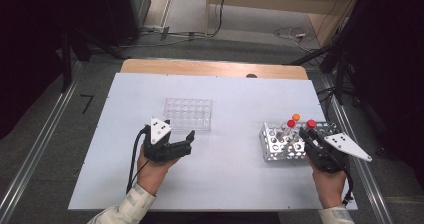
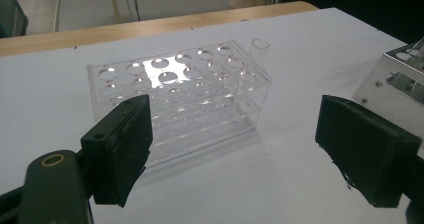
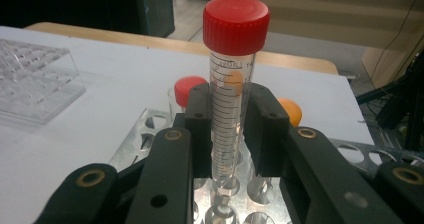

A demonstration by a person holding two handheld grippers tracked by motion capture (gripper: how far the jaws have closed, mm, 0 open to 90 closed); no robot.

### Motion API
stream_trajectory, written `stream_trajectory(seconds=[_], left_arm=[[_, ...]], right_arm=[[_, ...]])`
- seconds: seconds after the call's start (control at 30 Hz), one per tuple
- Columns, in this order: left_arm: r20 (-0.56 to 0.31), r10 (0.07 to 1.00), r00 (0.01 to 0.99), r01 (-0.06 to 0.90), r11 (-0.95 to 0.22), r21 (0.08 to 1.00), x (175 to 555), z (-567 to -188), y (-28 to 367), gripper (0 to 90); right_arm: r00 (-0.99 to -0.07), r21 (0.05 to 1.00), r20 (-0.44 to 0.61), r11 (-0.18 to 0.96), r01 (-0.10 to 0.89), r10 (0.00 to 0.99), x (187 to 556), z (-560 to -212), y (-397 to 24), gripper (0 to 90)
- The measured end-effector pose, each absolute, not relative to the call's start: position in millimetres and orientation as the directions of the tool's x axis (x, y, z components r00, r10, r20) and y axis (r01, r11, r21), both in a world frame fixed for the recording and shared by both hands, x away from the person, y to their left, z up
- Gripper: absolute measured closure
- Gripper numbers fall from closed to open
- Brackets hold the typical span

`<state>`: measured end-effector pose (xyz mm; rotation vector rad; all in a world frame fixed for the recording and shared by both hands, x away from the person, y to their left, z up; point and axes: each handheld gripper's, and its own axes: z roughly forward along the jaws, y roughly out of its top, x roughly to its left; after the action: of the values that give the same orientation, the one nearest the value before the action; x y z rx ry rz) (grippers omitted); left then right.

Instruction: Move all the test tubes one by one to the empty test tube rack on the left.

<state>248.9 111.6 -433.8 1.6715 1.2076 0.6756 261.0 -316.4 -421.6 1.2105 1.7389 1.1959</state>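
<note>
At left centre of the high view, the left gripper [image 1: 187, 143] rests with jaws wide and nothing between them, just below the clear rack [image 1: 188, 113] — its own view reveals one open tube [image 2: 258, 54] at the rack's far corner. At right, the right gripper [image 3: 227, 129] clamps a red-capped tube [image 3: 231, 84] over the metal rack [image 1: 280, 146] near the table's right edge [image 1: 327, 134], bare tabletop between the racks.
</note>
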Motion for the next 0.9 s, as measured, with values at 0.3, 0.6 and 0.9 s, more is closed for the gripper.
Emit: stream_trajectory(seconds=[0.3, 0.6, 0.9], left_arm=[[-0.079, 0.921, 0.383, 0.401, -0.089, 0.912, 246.7, -431.5, 108.6, 16.1], [-0.072, 0.914, 0.400, 0.393, -0.100, 0.914, 243.9, -428.7, 104.5, 16.1], [-0.076, 0.904, 0.421, 0.387, -0.103, 0.916, 241.0, -425.7, 99.5, 16.5]], right_arm=[[-0.382, 0.951, -0.017, 0.133, 0.280, 0.924, 246.3, -402.7, -307.7, 71.4], [-0.498, 0.949, -0.010, 0.166, 0.269, 0.867, 236.0, -402.7, -276.6, 71.4], [-0.576, 0.941, 0.004, 0.192, 0.279, 0.817, 231.7, -409.5, -249.8, 71.4]])
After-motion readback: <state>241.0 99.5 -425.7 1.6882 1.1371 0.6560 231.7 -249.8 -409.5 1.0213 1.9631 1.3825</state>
